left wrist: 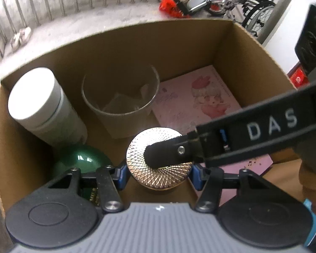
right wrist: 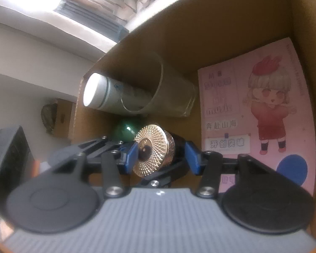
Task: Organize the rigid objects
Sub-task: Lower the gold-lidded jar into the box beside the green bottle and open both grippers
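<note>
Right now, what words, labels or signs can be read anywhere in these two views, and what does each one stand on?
"DAS": white letters on the black arm of the right hand-held gripper.
"奔赴山海": white label on the pink illustrated card lying in the brown cardboard box.
"开创突破": blue characters on the card, blurred, uncertain.
Other card text: too blurred.
Print on the green round-topped bottle: unreadable.

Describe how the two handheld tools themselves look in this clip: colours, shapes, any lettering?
Both tools: black linkage arms, blue pads, round black discs, ribbed grey body, silver screws. In the left view, the right tool shows white "DAS" lettering. A blue wristband shows at the frame's edge.
</note>
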